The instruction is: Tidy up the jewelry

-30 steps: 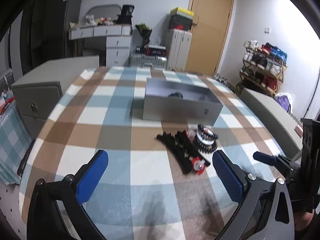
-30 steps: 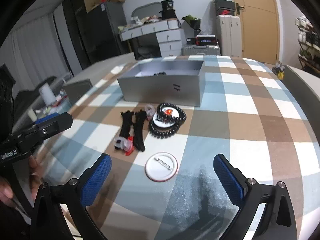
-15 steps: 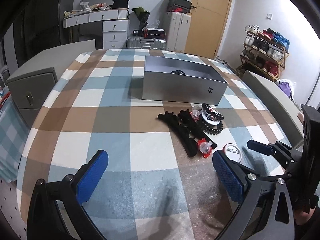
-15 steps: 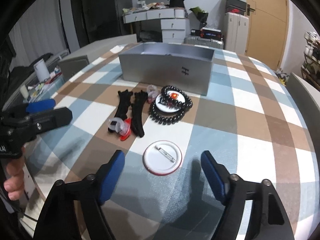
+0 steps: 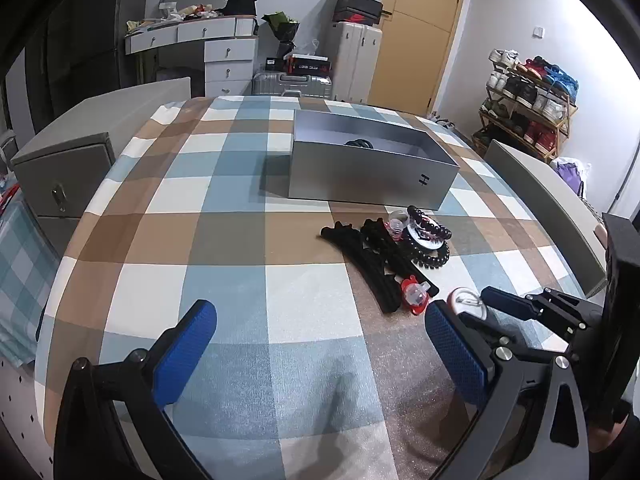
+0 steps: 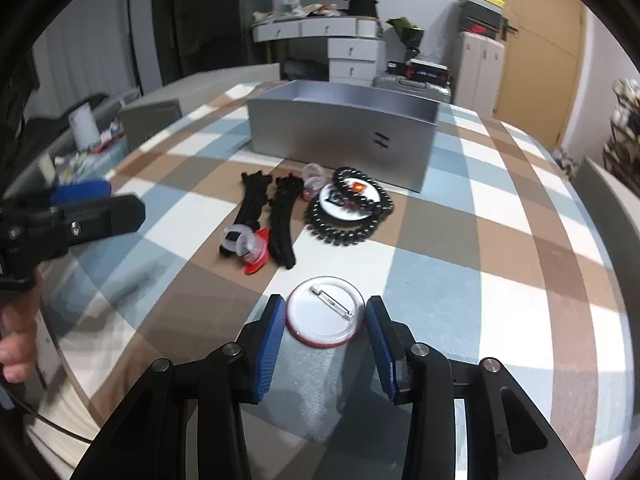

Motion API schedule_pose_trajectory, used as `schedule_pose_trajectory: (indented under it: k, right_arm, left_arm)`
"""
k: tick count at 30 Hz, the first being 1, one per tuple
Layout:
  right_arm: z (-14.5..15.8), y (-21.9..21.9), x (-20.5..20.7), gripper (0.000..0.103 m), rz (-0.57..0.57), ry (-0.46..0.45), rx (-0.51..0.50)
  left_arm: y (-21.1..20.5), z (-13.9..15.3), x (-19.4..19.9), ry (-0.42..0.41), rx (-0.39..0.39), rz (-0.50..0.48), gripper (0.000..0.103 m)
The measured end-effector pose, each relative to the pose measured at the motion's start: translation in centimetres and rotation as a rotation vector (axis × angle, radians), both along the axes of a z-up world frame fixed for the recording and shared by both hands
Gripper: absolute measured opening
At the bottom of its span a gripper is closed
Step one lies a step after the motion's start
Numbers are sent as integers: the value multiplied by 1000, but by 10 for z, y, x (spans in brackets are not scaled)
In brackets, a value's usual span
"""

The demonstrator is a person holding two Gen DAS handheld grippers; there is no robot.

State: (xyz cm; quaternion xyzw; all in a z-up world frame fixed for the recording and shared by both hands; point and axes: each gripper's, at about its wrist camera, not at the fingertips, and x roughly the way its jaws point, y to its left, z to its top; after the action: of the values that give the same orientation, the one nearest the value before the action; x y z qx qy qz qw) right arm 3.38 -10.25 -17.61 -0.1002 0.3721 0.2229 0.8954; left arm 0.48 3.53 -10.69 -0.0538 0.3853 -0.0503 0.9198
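checked tablecloth [image 6: 500, 240] on table: grey box [image 6: 344, 136], black hair clips [image 6: 268, 212], bead bracelets [image 6: 352, 212], round pin badge [image 6: 326, 312].

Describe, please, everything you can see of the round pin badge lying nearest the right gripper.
The pin badge is a round white disc lying flat on the checked tablecloth, back side up, so its metal safety pin shows, running diagonally across it. A thin red rim shows along its near edge, and the surface looks glossy. It sits between the blue pads of the right gripper, whose jaws are closing on it; contact is not clear yet. It lies apart from the other accessories.
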Motion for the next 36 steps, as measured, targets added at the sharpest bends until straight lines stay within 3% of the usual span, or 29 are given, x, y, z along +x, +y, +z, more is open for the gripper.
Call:
schedule_pose_trajectory:
  k: [8,18,20,28,30,33,36]
  right_arm:
    - [11,-20,-3,40,-39,-10,73]
    - [16,-34,-6,40,-79,-17,107]
    - [17,-36,-7,40,-80,-23,110]
    - [15,-42,-8,40,-86,-26,126]
    - [16,-43,-8,40,-87,-26,133]
    - [17,-44,-8,40,-87,-29,140]
    - [17,-44,-10,40,-85,-33,139]
  left_arm:
    - [-15,-1,6,24,-5,-99,102]
    - [-53,2,25,-3,108,-286,101]
    - [-56,0,29,2,110,-321,94]
    - [-62,-3,34,48,100,-402,36]
    - [-63,-2,33,51,102,-410,32]
    - [-65,-5,33,68,108,-422,13]
    - [-65,-5,33,74,106,-415,10]
